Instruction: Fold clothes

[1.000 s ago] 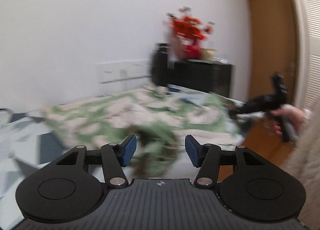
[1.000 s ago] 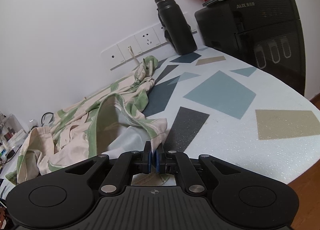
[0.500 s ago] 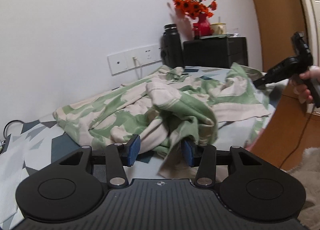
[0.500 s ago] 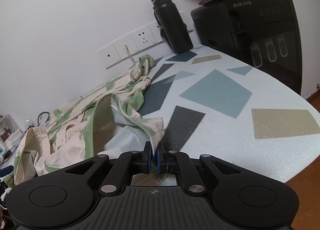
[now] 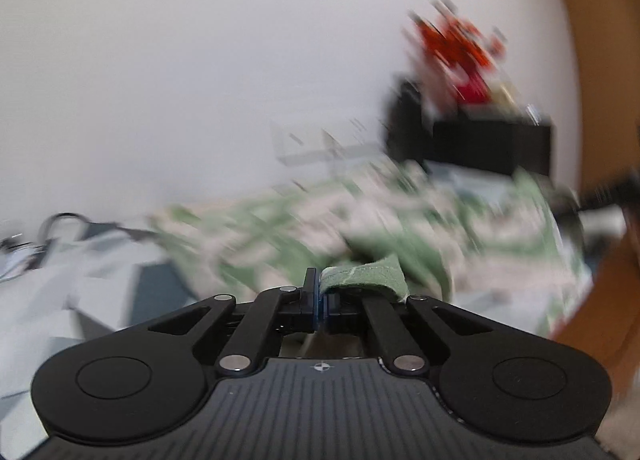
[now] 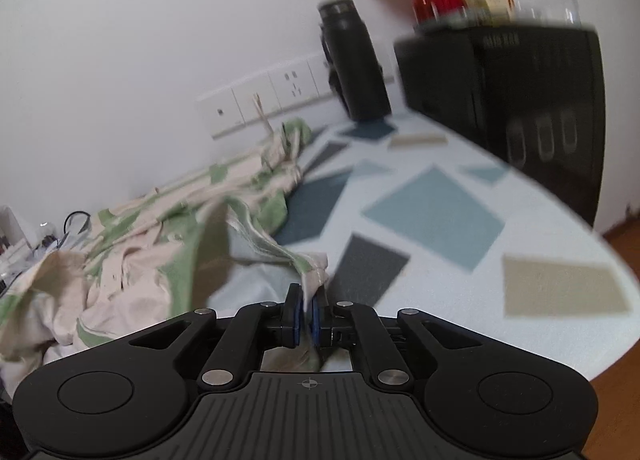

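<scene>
Green-and-cream cotton, a crumpled printed garment (image 5: 400,228), is lying heaped on the patterned tabletop (image 5: 100,260) in the left wrist view, spreading ahead and to the right of the left gripper (image 5: 320,296). That gripper's jaws are pressing together on a green hem flap (image 5: 364,274), which is folding over toward the right just past the tips. Heavy blur is smearing everything beyond, so only a red flower arrangement (image 5: 460,44) and a black cabinet (image 5: 492,144) are reading clearly against the wall.

In the right wrist view, the right gripper (image 6: 305,314) is pinching a cream edge of the same garment (image 6: 160,244) between its blue pads (image 6: 296,316), with the jaws nearly closed on the cloth. From here the bulk of the fabric is trailing away to the left and back toward the wall sockets (image 6: 280,90), while the tabletop (image 6: 440,216) to the right is lying bare up to a dark flask (image 6: 356,68) and the black cabinet (image 6: 520,100).

So the garment's long run is stretching between the two grips, and spreading it flat probably means drawing the grippers apart along that line before any fold is laid.
</scene>
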